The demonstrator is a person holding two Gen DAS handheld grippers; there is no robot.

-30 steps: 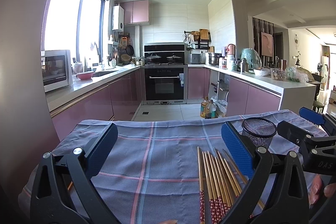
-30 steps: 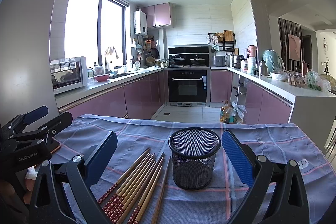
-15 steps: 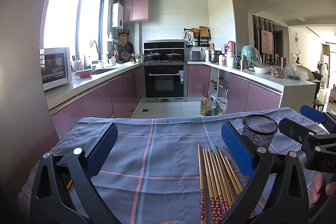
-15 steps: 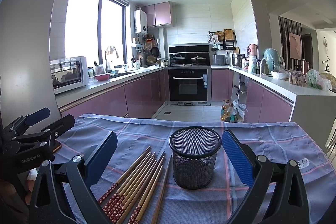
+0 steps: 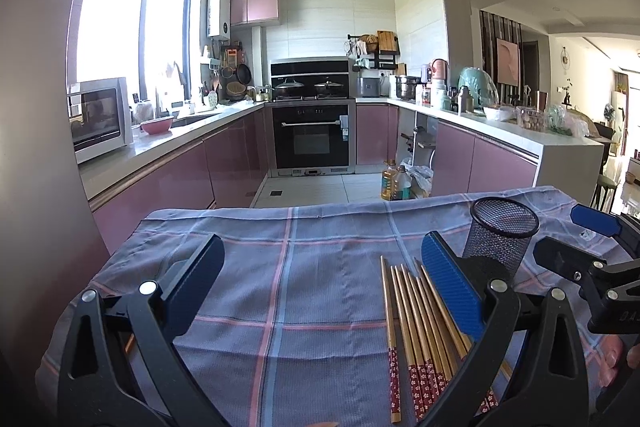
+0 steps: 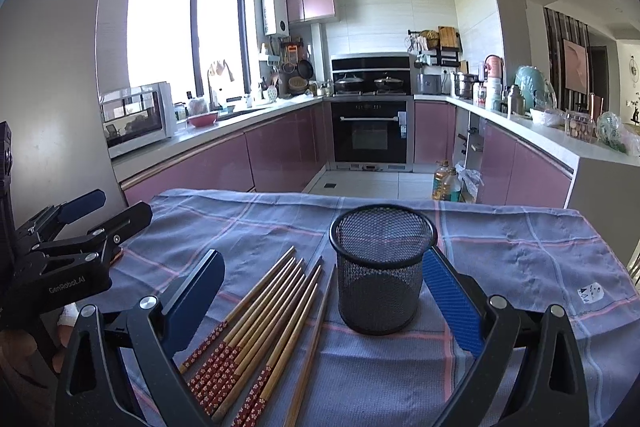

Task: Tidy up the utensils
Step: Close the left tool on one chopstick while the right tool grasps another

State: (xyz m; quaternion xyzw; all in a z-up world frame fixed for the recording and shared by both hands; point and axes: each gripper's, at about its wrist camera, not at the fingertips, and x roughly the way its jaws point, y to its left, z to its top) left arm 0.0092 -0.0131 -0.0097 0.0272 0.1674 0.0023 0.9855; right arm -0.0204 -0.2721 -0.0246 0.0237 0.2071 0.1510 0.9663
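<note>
Spreading wide, both grippers' fingers empty.

Right gripper with its blue-padded fingers spread wide above a checked tablecloth. An upright black mesh cup stands between the fingers, toward the right one. Chopsticks lie fanned just left of the cup. Left gripper at the left edge, parted, holding nothing.

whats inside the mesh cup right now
Nothing shows inside the mesh cup: through the mesh it looks empty. The chopsticks all lie on the cloth beside it. Its floor is partly hidden by the wall.
</note>
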